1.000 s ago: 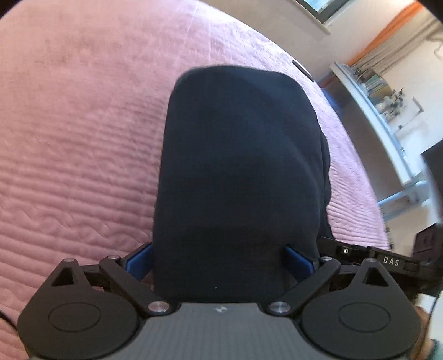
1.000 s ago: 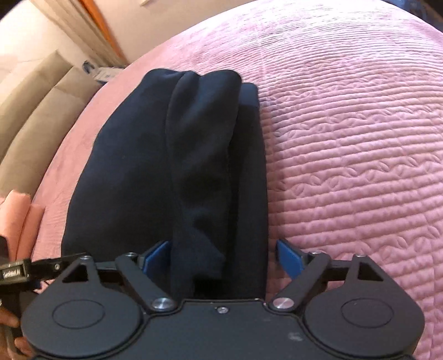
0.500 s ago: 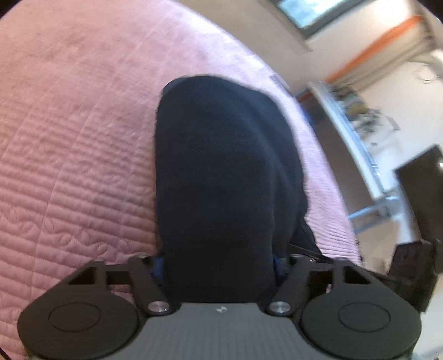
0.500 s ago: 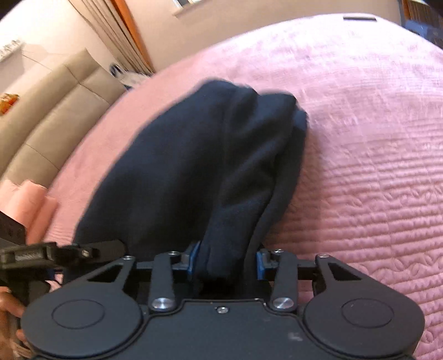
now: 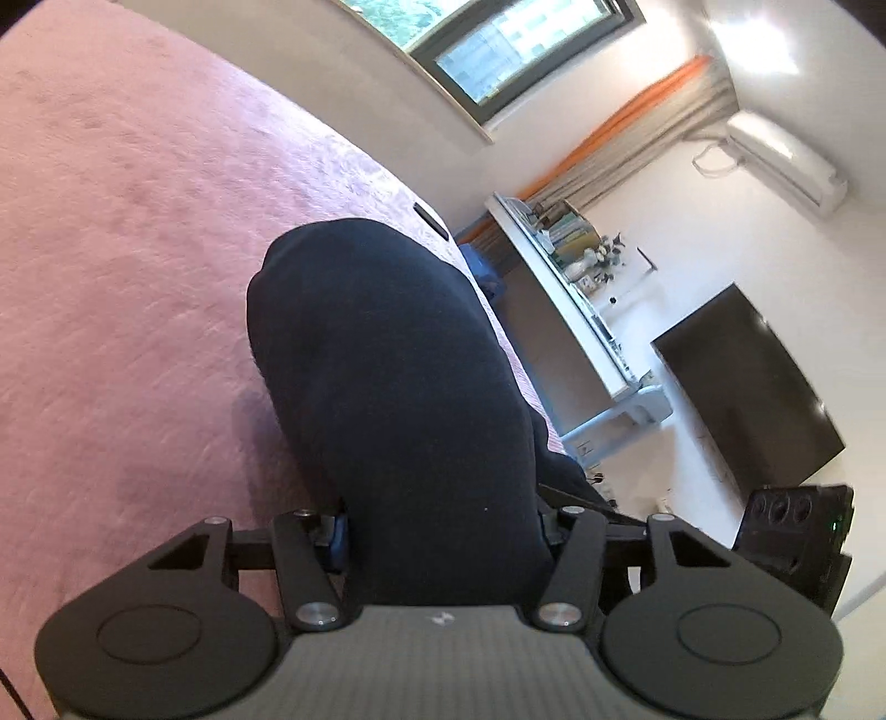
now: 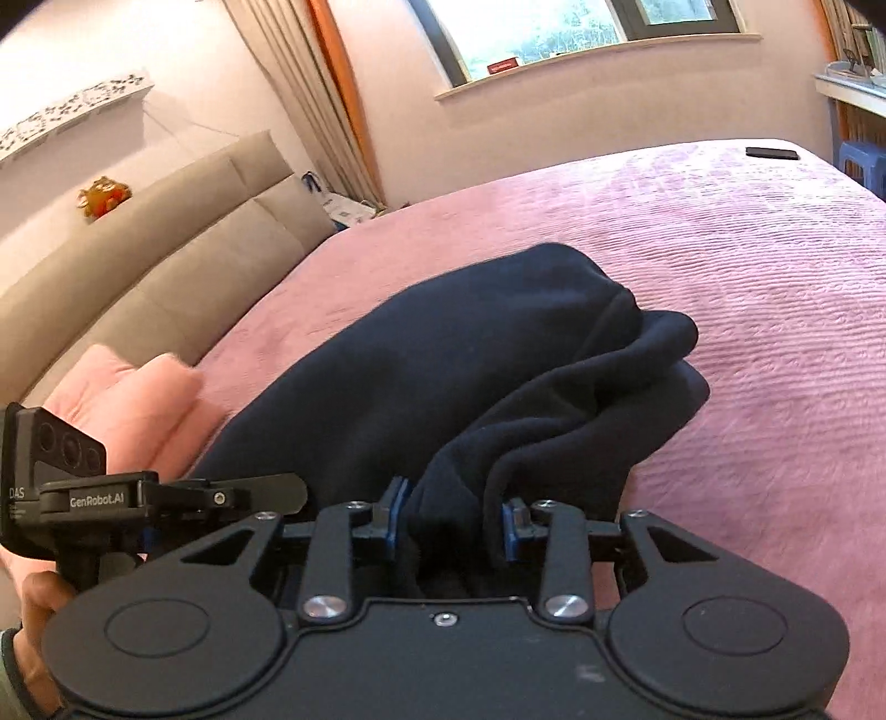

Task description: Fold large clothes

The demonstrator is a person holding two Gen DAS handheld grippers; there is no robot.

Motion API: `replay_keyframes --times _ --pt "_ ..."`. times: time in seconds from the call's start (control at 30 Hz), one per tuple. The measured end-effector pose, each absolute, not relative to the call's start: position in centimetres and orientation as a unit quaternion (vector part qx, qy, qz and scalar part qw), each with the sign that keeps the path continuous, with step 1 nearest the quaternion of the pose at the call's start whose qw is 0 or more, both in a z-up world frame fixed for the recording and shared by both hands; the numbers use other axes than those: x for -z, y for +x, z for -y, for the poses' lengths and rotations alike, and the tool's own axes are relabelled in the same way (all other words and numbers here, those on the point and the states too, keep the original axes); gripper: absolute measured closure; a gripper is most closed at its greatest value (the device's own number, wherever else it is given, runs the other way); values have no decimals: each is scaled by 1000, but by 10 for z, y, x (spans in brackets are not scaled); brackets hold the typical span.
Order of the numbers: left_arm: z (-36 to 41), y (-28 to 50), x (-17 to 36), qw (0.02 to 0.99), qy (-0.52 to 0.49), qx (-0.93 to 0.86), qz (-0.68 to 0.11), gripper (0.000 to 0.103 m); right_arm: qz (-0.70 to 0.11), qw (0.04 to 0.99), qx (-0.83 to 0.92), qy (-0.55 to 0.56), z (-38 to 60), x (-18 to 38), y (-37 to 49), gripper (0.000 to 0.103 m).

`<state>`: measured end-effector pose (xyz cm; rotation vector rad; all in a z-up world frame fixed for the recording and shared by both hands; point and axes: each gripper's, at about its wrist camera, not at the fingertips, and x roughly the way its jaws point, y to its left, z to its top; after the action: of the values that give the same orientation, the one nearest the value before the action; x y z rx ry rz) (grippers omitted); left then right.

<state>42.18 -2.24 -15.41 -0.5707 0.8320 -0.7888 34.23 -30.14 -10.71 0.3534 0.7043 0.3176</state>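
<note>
Pink quilted bedspread (image 6: 747, 288) under dark garment (image 6: 443, 354), grey headboard (image 6: 166, 232) behind.

Black hand-held gripper (image 6: 451, 526) – blue pads (image 6: 394, 515), silver screws

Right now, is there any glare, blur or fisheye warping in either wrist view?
Left wrist view: ceiling corner is blown out above the air conditioner; window frame bends strongly; pink bedspread is smeared. Right wrist view: window is overexposed; dark garment shows its folds.
</note>
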Motion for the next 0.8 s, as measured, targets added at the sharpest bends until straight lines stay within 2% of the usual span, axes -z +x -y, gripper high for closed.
replay_keyframes --times 0.17,0.27,0.33,0.37,0.4,0.47,0.6,0.8 --pt "-30 360 139 807 -283 348 -384 46 -350 905 -162 181 257 93 298 62" --pt "-46 336 147 817 -269 331 -387 44 -370 897 -161 182 243 105 284 62" --pt "-53 329 167 823 -246 307 -410 37 -395 887 -149 188 244 132 278 62" --pt "-55 327 182 829 -225 286 -425 31 -413 882 -133 186 245 153 278 55" --pt "-56 324 199 833 -202 264 -443 30 -436 876 -107 174 248 177 276 47" --pt "-62 319 231 832 -164 226 -480 29 -479 859 -66 167 258 216 268 50" --pt "-73 294 233 854 -170 217 -441 25 -480 855 -50 188 284 231 247 50" --pt "-75 267 206 895 -176 205 -354 26 -390 901 -112 154 265 185 250 49"
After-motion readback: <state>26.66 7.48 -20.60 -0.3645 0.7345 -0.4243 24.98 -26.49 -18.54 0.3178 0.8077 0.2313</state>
